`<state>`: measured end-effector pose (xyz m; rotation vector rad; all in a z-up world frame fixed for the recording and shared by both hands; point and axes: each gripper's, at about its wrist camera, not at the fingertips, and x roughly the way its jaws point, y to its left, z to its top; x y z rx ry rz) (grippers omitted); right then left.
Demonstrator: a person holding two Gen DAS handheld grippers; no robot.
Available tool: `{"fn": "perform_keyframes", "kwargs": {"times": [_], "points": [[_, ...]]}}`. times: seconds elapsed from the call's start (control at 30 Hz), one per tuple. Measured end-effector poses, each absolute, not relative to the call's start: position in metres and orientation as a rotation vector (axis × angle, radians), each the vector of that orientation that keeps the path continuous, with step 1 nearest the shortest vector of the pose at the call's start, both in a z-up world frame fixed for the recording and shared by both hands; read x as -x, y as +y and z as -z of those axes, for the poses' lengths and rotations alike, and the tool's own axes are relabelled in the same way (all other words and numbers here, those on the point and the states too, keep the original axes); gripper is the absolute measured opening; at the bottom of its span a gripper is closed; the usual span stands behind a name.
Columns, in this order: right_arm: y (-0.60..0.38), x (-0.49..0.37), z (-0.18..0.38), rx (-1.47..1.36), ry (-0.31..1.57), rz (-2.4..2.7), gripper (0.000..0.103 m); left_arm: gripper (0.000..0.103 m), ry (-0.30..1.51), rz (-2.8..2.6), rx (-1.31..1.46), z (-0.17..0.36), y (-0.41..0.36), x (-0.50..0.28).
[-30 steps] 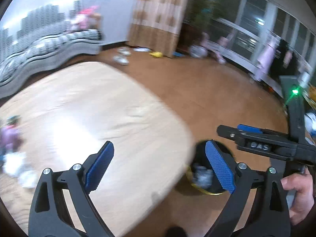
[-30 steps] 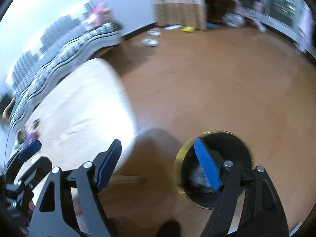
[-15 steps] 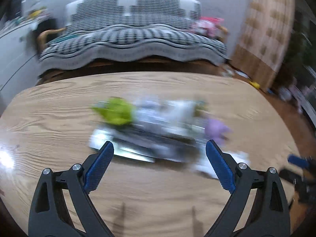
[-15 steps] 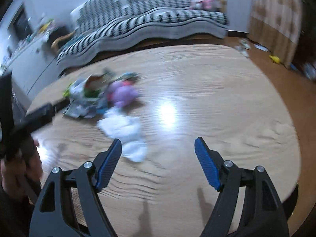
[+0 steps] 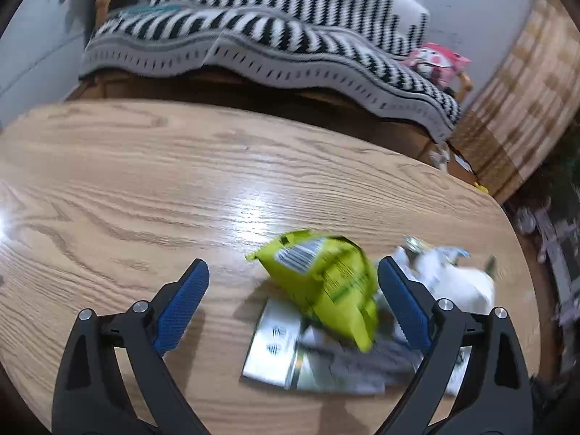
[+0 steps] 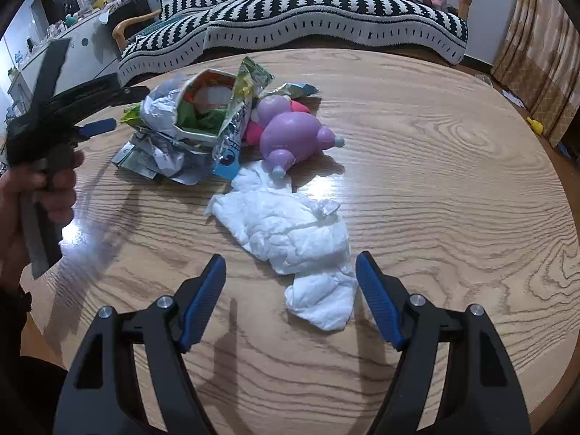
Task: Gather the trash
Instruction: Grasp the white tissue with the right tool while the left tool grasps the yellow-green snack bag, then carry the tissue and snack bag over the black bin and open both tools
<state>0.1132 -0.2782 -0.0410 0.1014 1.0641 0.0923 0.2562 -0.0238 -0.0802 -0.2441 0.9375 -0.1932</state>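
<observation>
Both hand-held grippers have swung away from the bin on the floor and now hang over the tabletop (image 6: 453,152), each facing the heap of rubbish. From where I stand, the left hand-held gripper (image 5: 291,302) has its jaws wide and empty, with a green snack bag (image 5: 326,282) lying between the blue pads, nearer the right one, on top of flat silvery wrappers (image 5: 275,344). The right hand-held gripper (image 6: 290,301) is just as wide and holds nothing; a crumpled white tissue (image 6: 293,232) sits between its tips, its near end almost level with them. Behind the tissue lie a purple toy (image 6: 293,134), an opened carton (image 6: 203,108) and more wrappers, all touching in one pile. The trash is all on the wood, none lifted yet. The risk I see is a bad pinch: the green bag looks puffy and slick, so it may squirt out sideways. The tissue is limp and spread out, so a shallow grab could catch only a corner, or drag the toy along.
</observation>
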Motion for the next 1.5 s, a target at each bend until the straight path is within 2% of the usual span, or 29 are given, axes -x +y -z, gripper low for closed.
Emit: {"fn": "perform_keyframes", "kwargs": {"times": [0.13,0.17,0.23,0.27,0.3,0.33,0.37,0.47,0.67,0.9,1.13,1.5], "points": [[-0.282,-0.121,0.049,-0.1,1.077,-0.086,0.073,0.091,0.979,0.214,0.309,0.095,-0.022,-0.262],[-0.283,-0.124,0.051,-0.102,1.08,-0.084,0.073,0.088,0.974,0.219,0.305,0.096,-0.023,-0.261],[-0.285,-0.126,0.055,-0.1,1.085,-0.081,0.07,0.068,0.964,0.257,0.32,0.095,-0.025,-0.261],[-0.285,-0.127,0.055,-0.089,1.079,-0.077,0.062,0.053,0.96,0.273,0.336,0.095,-0.024,-0.26],[-0.285,-0.128,0.054,-0.084,1.077,-0.077,0.056,0.051,0.96,0.264,0.34,0.092,-0.023,-0.259],[-0.285,-0.128,0.052,-0.09,1.078,-0.086,0.04,0.05,0.951,0.232,0.329,0.088,-0.021,-0.257],[-0.285,-0.127,0.052,-0.1,1.08,-0.098,0.03,0.048,0.931,0.222,0.325,0.084,-0.02,-0.254],[-0.281,-0.123,0.045,-0.088,1.058,-0.104,0.023,0.047,0.888,0.187,0.318,0.068,-0.012,-0.243],[-0.286,-0.103,0.02,-0.112,0.992,-0.1,0.022,0.047,0.808,0.146,0.284,0.03,-0.005,-0.215],[-0.333,-0.062,-0.005,-0.165,0.941,-0.025,0.022,0.047,0.757,0.249,0.133,0.0,-0.055,-0.155],[-0.421,-0.001,-0.011,-0.232,0.918,0.129,0.022,0.047,0.751,0.463,0.024,-0.007,-0.159,-0.087],[-0.59,0.134,0.004,-0.405,0.886,0.457,0.022,0.047,0.758,0.819,-0.187,0.019,-0.355,0.021]]}}
